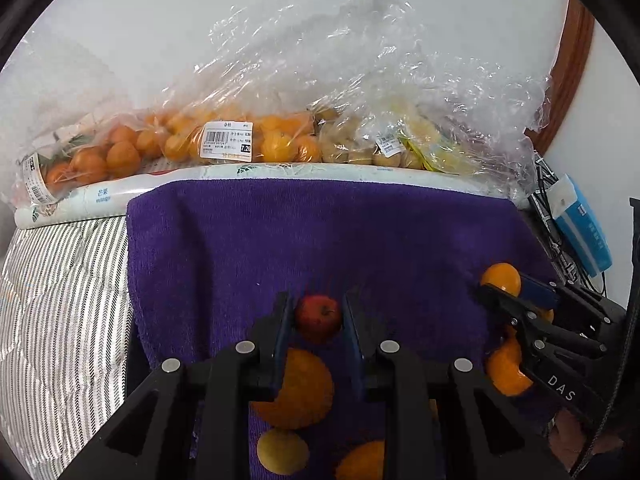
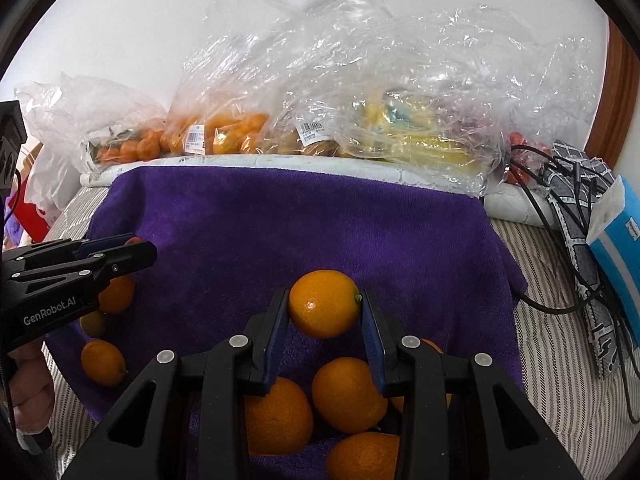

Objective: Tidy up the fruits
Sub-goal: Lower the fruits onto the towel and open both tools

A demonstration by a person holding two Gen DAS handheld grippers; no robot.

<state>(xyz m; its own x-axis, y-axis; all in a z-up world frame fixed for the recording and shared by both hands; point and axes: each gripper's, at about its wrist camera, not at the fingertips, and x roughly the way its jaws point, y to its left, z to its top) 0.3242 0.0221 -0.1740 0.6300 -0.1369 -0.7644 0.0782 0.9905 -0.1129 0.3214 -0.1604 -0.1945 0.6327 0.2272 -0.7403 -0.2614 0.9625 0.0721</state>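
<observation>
In the left wrist view my left gripper (image 1: 316, 300) is shut on a small red apple-like fruit (image 1: 319, 320), held just above the purple towel (image 1: 320, 232). At the right of that view my right gripper (image 1: 502, 284) grips an orange (image 1: 500, 276). In the right wrist view my right gripper (image 2: 324, 294) is shut on that small orange (image 2: 324, 304) over the towel (image 2: 280, 220). My left gripper (image 2: 142, 246) comes in from the left with a bit of red between its tips. Several loose oranges (image 2: 346, 394) and a yellowish fruit (image 1: 282, 452) lie on the towel below both grippers.
Clear plastic bags of oranges (image 1: 180, 140) and of brownish and yellow fruit (image 2: 400, 128) line the back on a white box. A blue tissue box (image 2: 618, 240) and black cables (image 2: 560, 200) lie at the right. Striped bedding (image 1: 60, 300) surrounds the towel.
</observation>
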